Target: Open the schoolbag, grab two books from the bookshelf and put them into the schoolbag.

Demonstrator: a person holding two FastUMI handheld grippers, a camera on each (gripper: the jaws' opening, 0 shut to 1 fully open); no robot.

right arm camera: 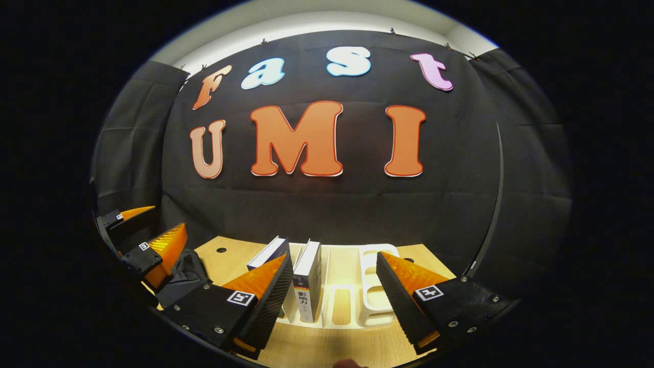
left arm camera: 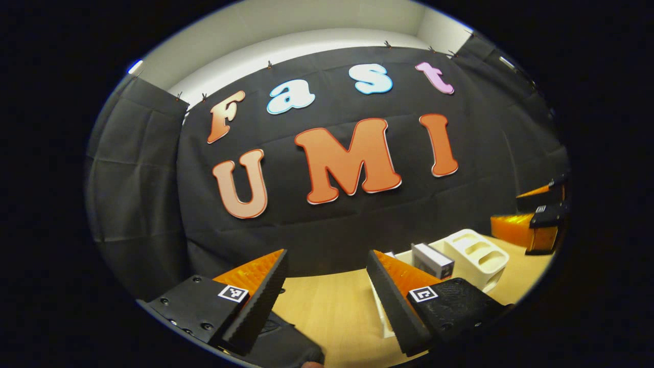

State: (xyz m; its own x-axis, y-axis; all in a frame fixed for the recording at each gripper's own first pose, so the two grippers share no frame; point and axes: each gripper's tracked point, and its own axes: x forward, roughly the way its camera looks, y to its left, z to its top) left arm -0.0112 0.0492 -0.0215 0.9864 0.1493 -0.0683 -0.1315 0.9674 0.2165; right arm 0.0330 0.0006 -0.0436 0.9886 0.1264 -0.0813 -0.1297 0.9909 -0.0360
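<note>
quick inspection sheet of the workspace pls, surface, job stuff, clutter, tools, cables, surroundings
surface: light wooden tabletop with a small round hole near its back left.
job's things: two books stand upright in a white slotted bookshelf; its right slots are free. A dark item, possibly the schoolbag, lies at the left, beneath the left tool.
clutter: nothing seen.
grippers: right tool open, facing the bookshelf, holding nothing; left tool open, holding nothing.
cables: nothing seen.
surroundings: black cloth wall behind the table, pale wall above it.
</note>
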